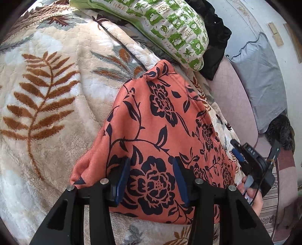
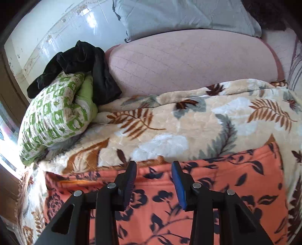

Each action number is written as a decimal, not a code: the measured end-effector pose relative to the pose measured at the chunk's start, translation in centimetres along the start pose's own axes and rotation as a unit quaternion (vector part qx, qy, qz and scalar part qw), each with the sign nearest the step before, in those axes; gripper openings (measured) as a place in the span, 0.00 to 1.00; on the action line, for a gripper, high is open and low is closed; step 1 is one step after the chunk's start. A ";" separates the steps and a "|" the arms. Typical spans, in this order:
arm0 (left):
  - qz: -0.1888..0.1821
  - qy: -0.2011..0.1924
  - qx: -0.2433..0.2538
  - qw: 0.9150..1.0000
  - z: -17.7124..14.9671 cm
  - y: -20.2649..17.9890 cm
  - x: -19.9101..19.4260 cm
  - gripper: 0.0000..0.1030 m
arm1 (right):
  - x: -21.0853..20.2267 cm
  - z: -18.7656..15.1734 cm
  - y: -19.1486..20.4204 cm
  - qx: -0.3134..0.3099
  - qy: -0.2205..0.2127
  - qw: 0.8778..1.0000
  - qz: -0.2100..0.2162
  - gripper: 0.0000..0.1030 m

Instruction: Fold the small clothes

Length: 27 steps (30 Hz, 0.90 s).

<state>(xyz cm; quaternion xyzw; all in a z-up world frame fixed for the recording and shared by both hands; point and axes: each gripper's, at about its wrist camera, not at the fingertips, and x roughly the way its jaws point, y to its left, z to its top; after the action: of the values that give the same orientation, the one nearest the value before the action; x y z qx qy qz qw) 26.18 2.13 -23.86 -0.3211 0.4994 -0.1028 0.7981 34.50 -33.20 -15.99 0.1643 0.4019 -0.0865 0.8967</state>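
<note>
Hovering low, my left gripper (image 1: 151, 181) pointed down over the orange flowered garment (image 1: 162, 135), its blue pads (image 1: 123, 181) standing apart with cloth showing between them; I could not tell whether they pinched a fold or simply hung above it. My right gripper (image 2: 153, 185) was also over that garment (image 2: 217, 188), jaws parted and nothing pressed between the pads, with the cloth lying flat beneath. From the left wrist view I caught the right gripper (image 1: 245, 160) at the garment's right edge, a hand (image 1: 253, 197) wrapped around its handle. The garment lay spread on the cream leaf-patterned blanket (image 1: 47, 98), narrowing toward the far end. Beyond it sat a green and white pillow (image 1: 169, 28), touching a black bundle of cloth (image 1: 217, 43). Further off, a pink mattress cover (image 2: 188, 62) stretched out, and a grey pillow (image 2: 179, 17) rested on it beside the wall (image 2: 56, 34).
</note>
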 end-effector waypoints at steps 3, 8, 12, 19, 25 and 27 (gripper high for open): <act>0.012 -0.008 0.000 1.000 -0.4 0.0 -0.6 0.46 | -0.2 -1.7 -3.0 -0.005 0.027 0.998 -0.057 0.40; 0.044 -0.023 0.034 0.998 -0.7 -0.5 -1.6 0.46 | 0.8 -3.5 -6.4 0.009 0.066 0.992 -0.105 0.40; 0.055 -0.025 0.033 0.998 -0.3 0.1 -2.1 0.46 | -0.7 -2.9 0.0 -0.043 0.059 0.997 -0.024 0.40; 0.053 0.004 0.037 0.998 0.1 0.9 -1.5 0.46 | 2.3 -5.4 14.6 -0.144 0.105 0.980 0.093 0.40; 0.058 0.014 0.050 0.997 0.3 0.7 -1.2 0.46 | 5.7 -7.0 17.7 -0.157 0.135 0.976 0.070 0.43; 0.064 0.013 0.053 0.996 0.4 0.4 -1.0 0.46 | 4.4 -6.4 15.9 -0.127 0.130 0.979 0.089 0.41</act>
<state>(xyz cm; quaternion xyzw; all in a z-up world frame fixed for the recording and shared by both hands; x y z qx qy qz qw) 25.99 3.12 -23.22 -0.2445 0.5230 -0.0825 0.8123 37.56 -16.14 -19.74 0.0940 0.5065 0.0679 0.8544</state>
